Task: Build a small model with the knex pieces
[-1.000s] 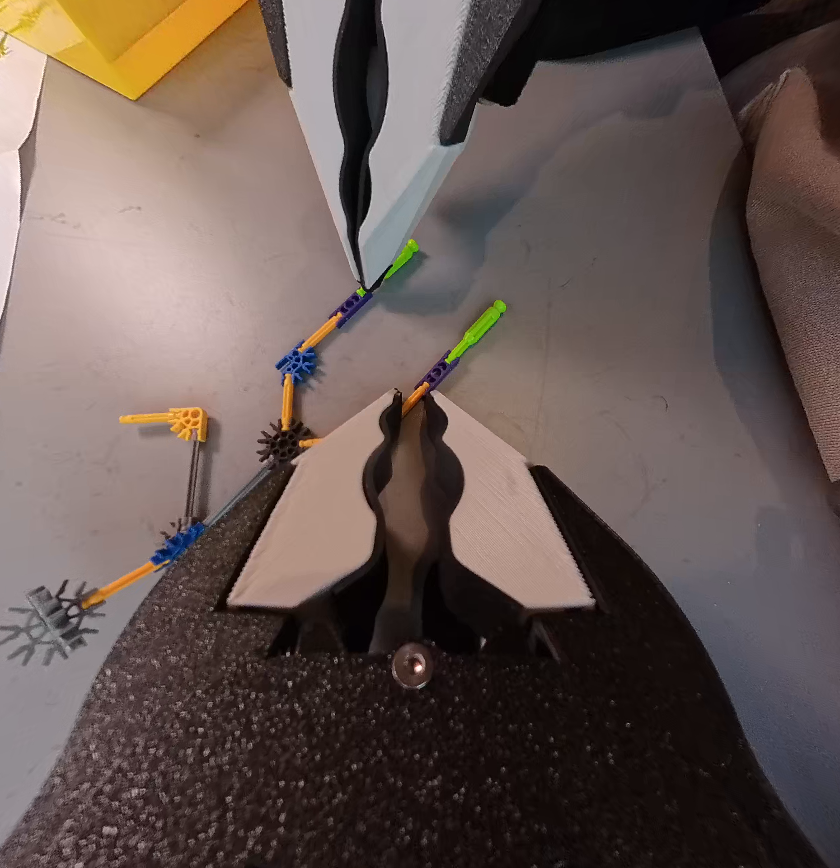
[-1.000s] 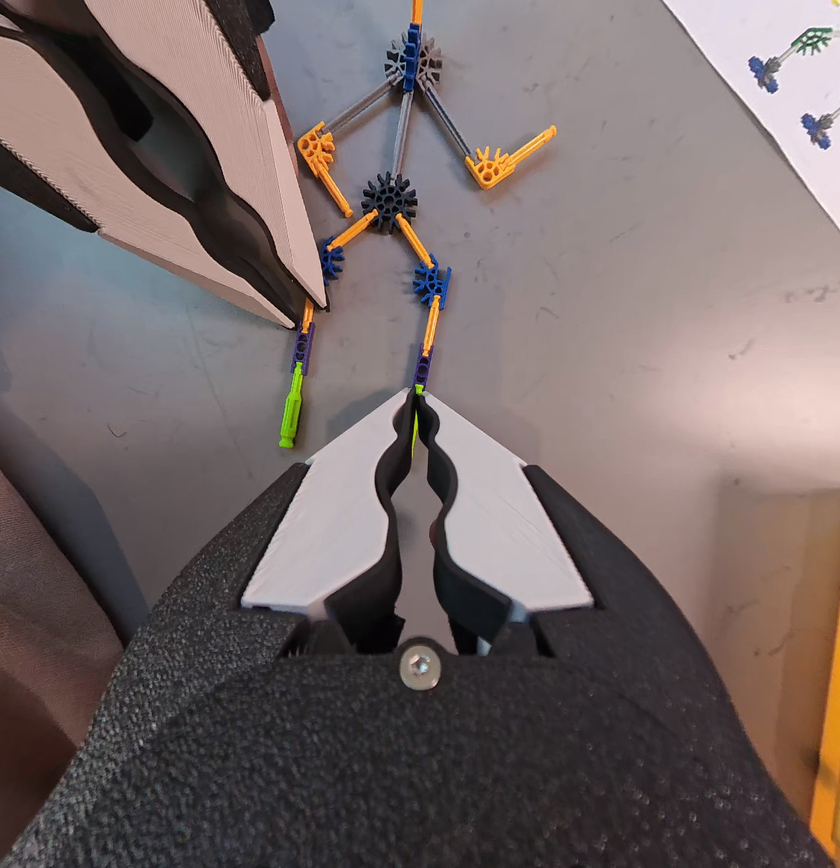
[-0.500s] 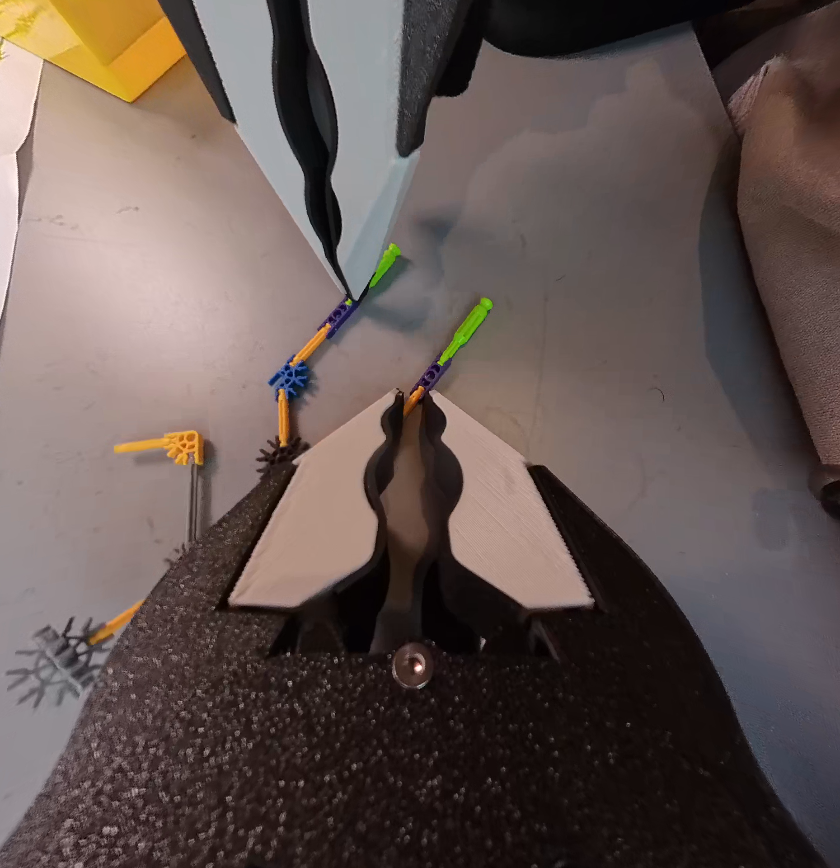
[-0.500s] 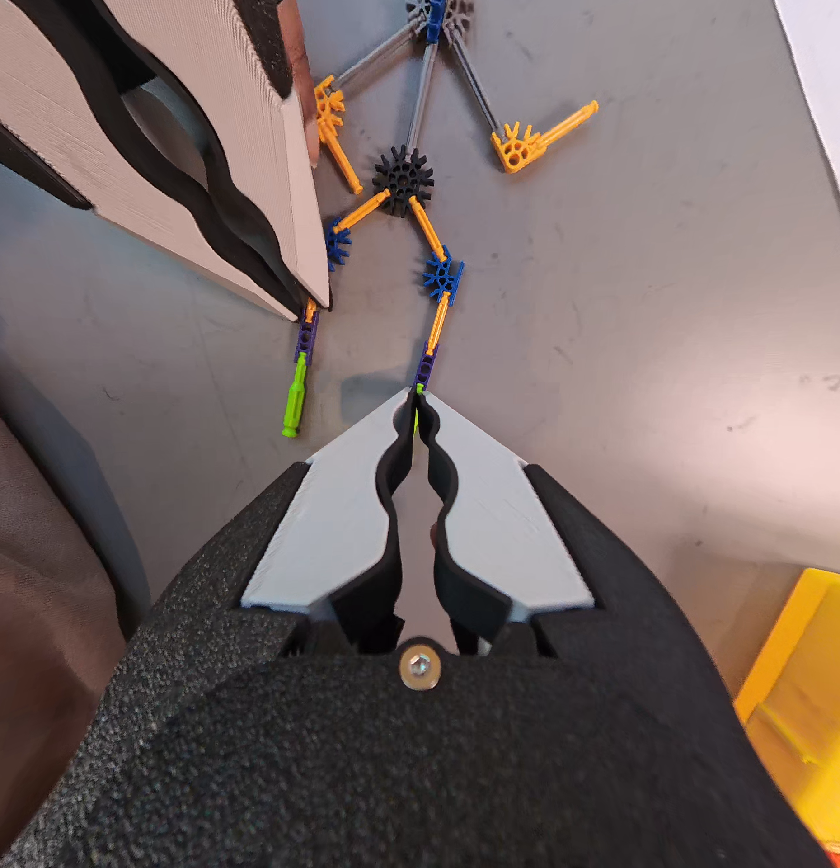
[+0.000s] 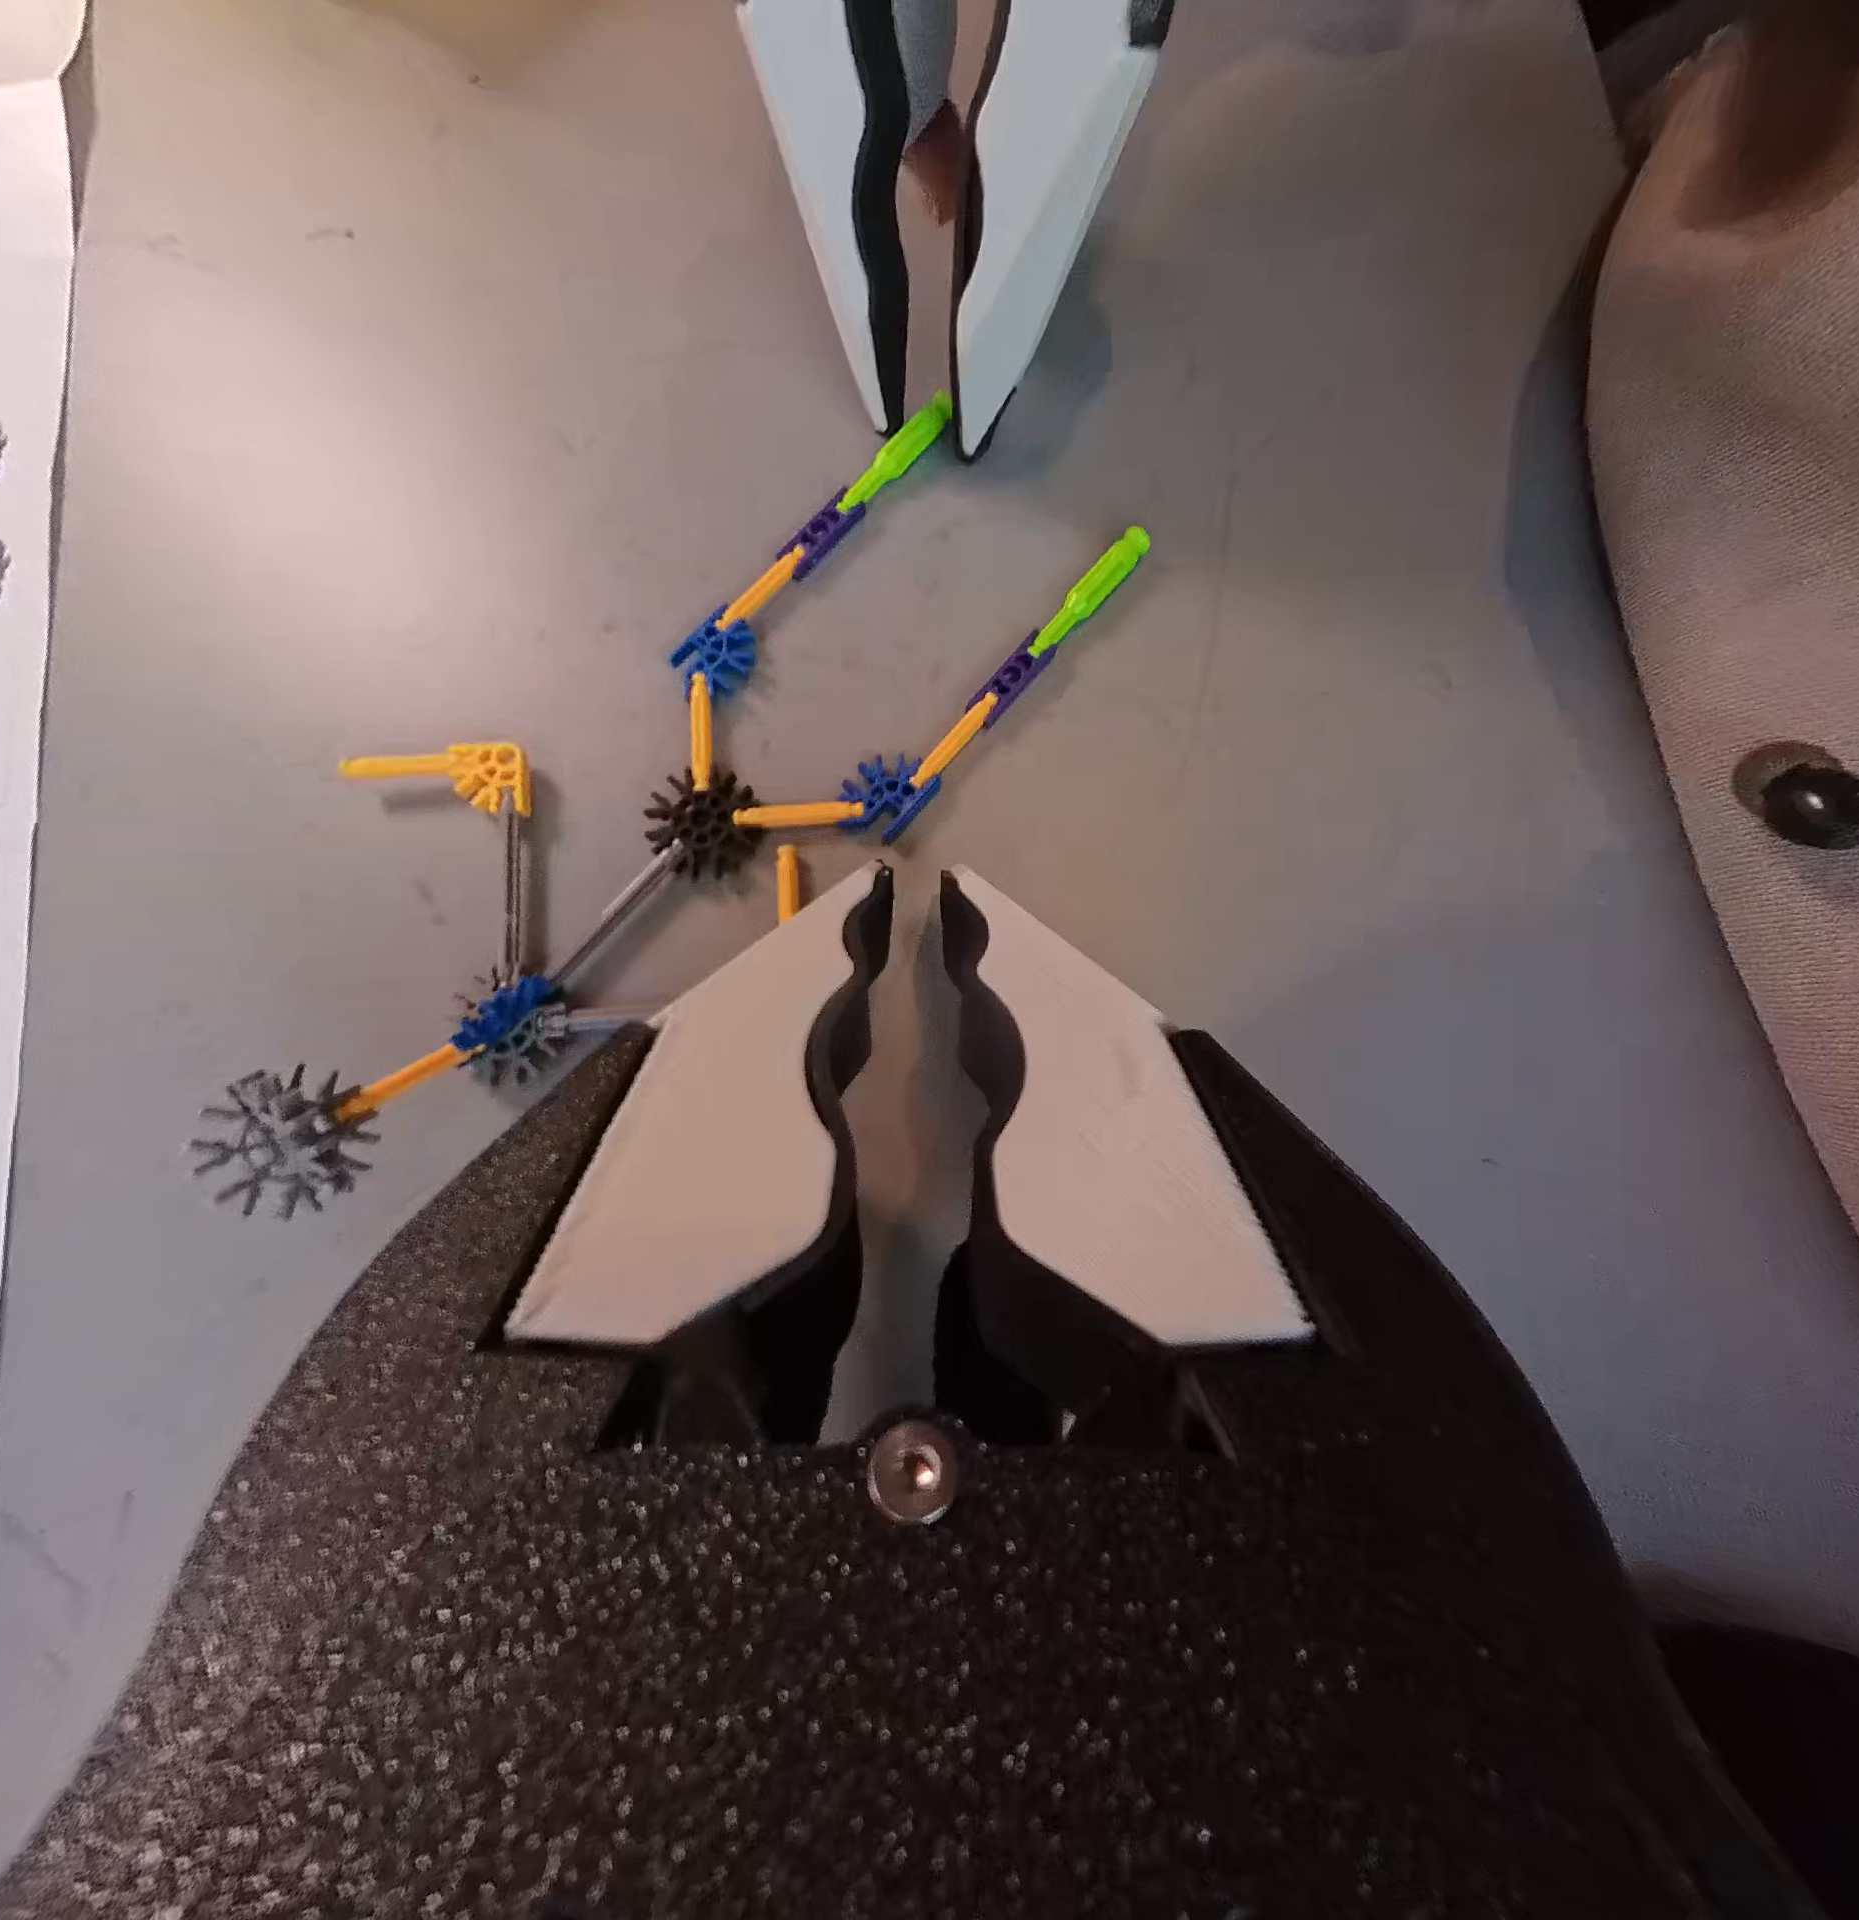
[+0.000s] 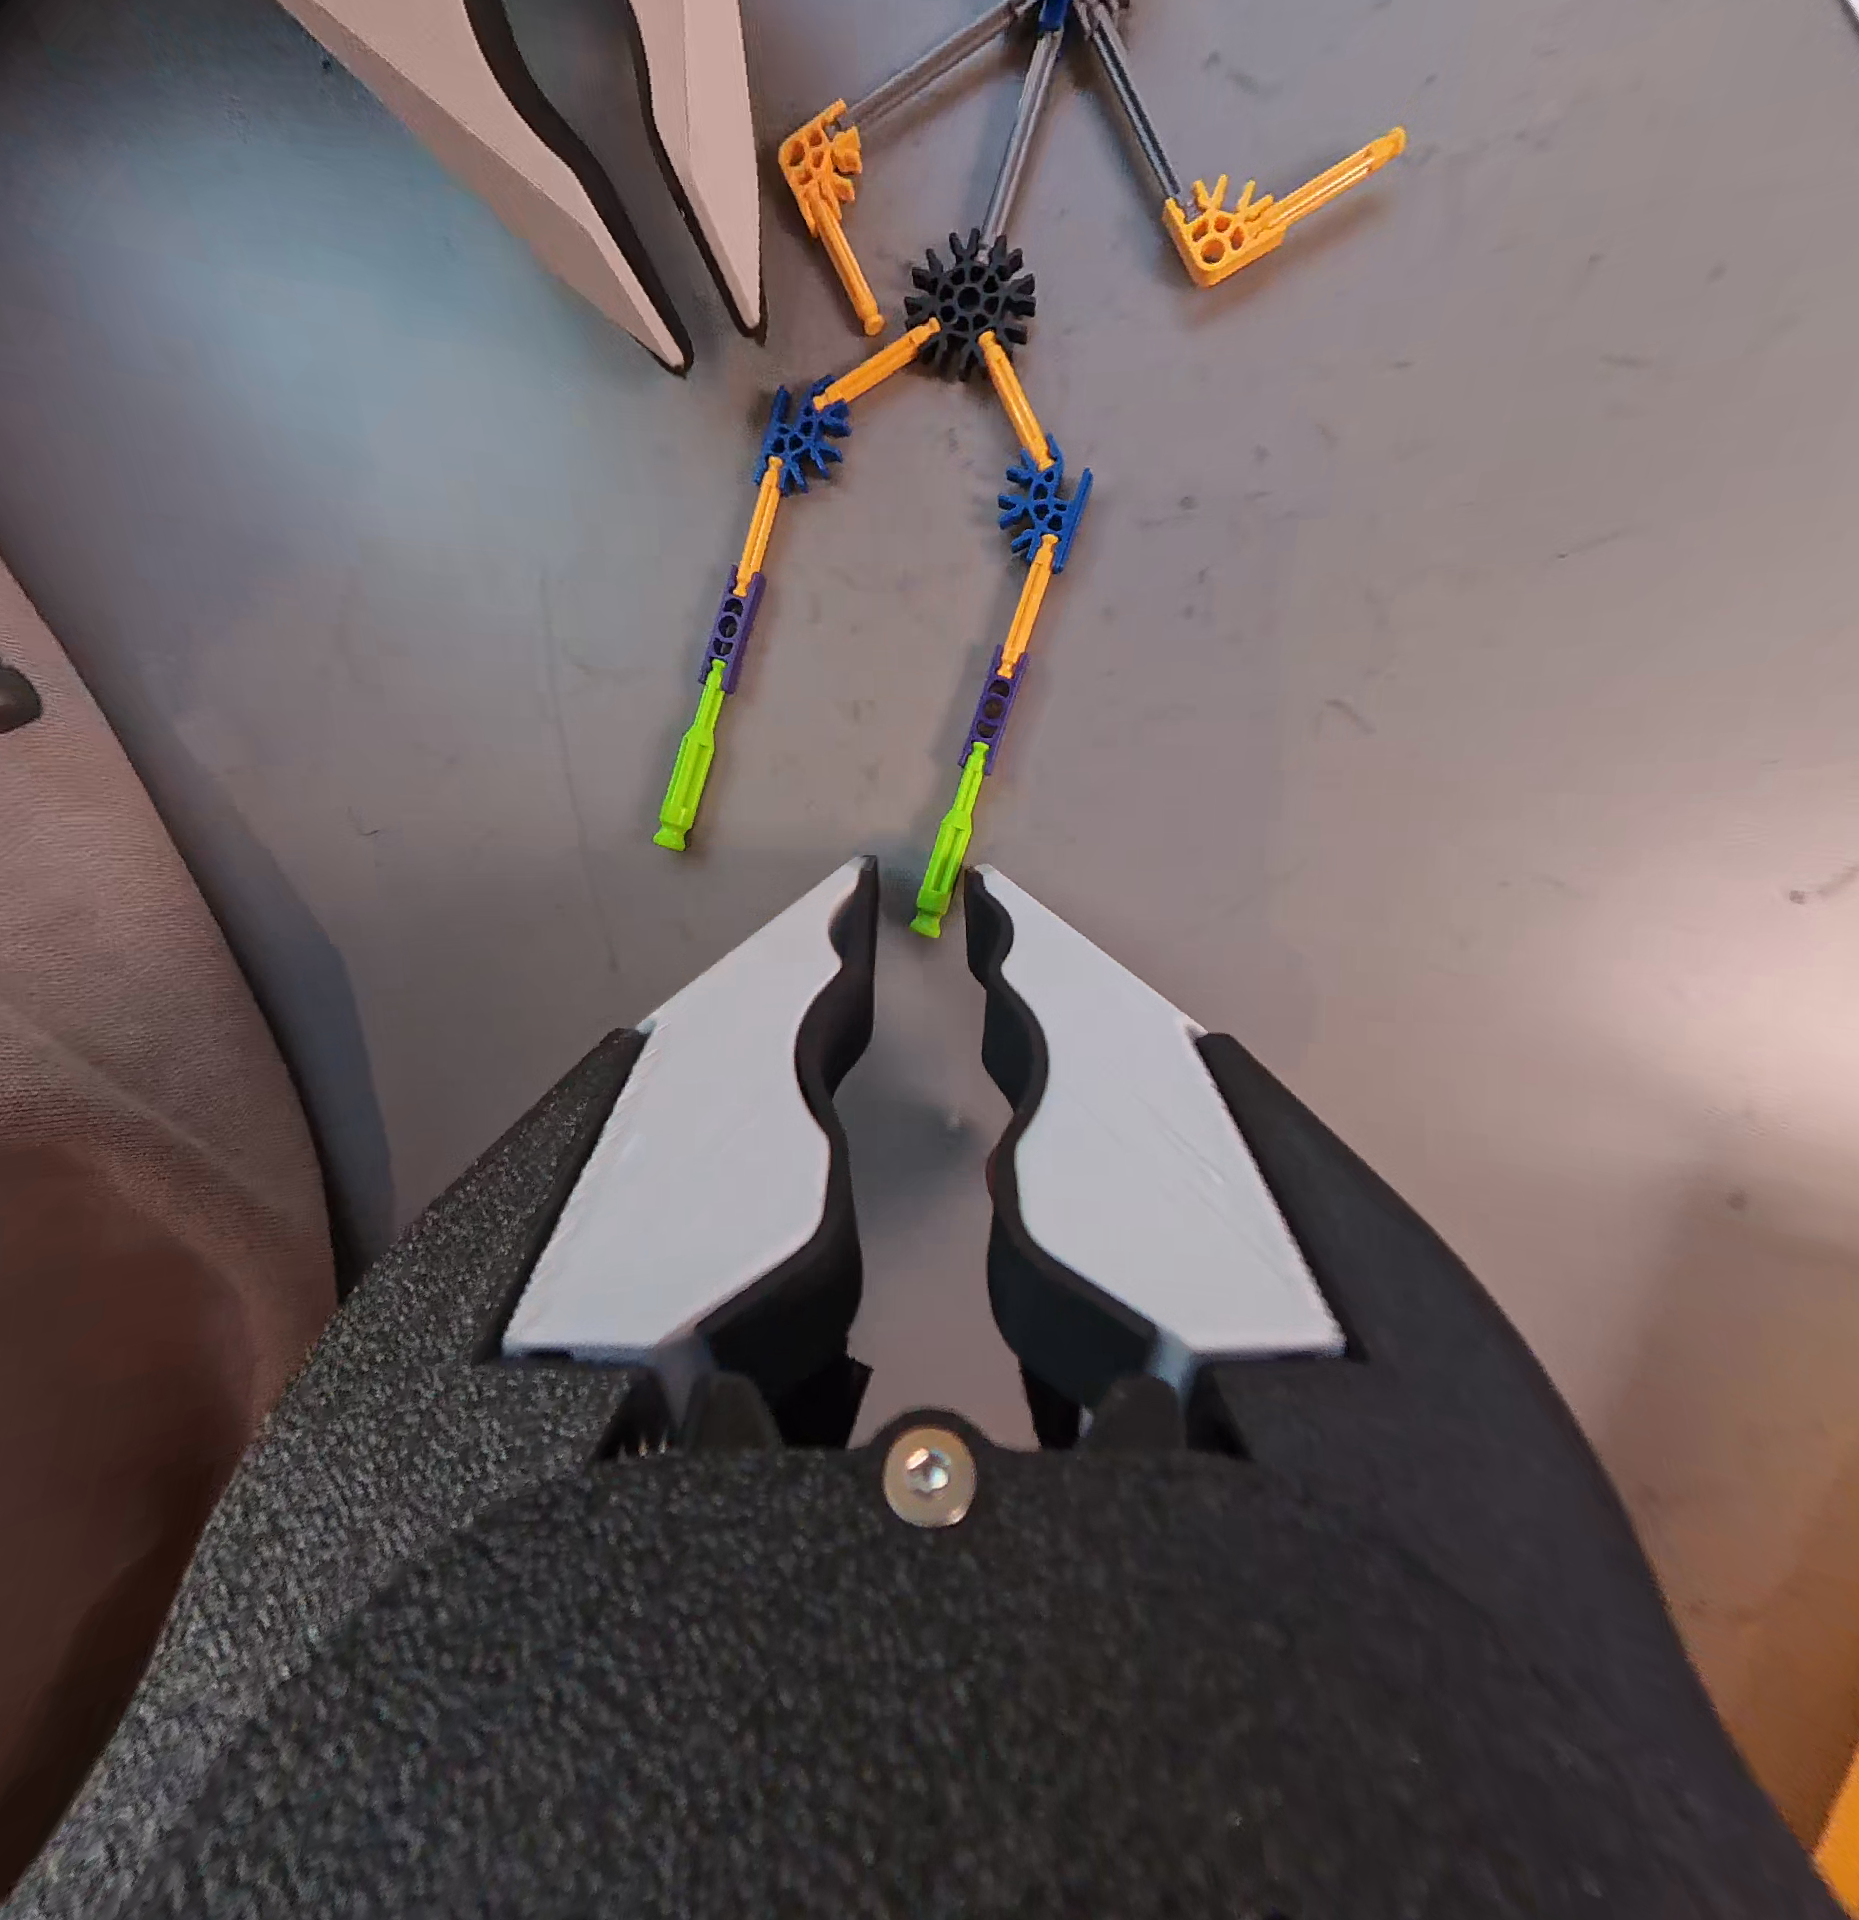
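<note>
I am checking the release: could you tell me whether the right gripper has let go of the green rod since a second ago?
Yes. The right gripper now stands open, its fingertips either side of the green rod, which lies on the grey table.

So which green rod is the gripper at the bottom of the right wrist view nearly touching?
On the grey table lies a stick figure of plastic rods. Two legs run from its black hub, each ending in a green rod. Yours is the right-hand green rod in that view: its tip lies between the open right gripper fingers, while the other lies clear.

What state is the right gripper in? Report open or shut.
Open. The right gripper shows a clear gap between its fingertips, with the green rod lying on the grey table untouched in that gap.
</note>
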Demonstrator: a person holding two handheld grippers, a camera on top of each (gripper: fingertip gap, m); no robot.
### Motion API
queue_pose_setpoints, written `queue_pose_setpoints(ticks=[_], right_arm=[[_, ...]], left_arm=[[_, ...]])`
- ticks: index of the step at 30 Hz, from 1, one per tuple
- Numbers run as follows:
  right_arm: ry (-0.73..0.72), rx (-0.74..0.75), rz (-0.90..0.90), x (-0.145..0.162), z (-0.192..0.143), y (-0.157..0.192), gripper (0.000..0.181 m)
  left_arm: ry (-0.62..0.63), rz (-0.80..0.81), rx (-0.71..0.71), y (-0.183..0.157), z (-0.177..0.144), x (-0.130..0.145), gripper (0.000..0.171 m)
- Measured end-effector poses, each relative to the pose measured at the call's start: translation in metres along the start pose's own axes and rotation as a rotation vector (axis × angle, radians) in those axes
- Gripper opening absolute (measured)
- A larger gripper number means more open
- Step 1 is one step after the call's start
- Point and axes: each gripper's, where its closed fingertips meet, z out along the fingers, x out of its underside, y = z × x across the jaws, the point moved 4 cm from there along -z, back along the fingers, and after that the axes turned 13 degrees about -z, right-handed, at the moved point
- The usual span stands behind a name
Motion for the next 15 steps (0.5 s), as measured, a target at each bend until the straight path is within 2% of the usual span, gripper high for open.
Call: queue_pose_setpoints(ticks=[3, 7, 12, 15], right_arm=[[0.000, 0.022, 0.025, 0.002, 0.000, -0.003, 0.006], [-0.011, 0.048, 0.086, 0.002, 0.000, -0.002, 0.005], [-0.041, 0.044, 0.109, -0.001, 0.000, 0.014, 0.012], [-0.073, 0.029, 0.046, -0.009, 0.005, 0.027, 0.018]], left_arm=[[0.019, -0.040, -0.053, 0.009, -0.002, 0.007, 0.009], [-0.008, -0.066, -0.103, 0.018, -0.001, 0.004, 0.011], [-0.035, -0.091, -0.195, 0.034, -0.003, 0.003, 0.015], [-0.047, -0.098, -0.275, 0.046, -0.007, 0.003, 0.016]])
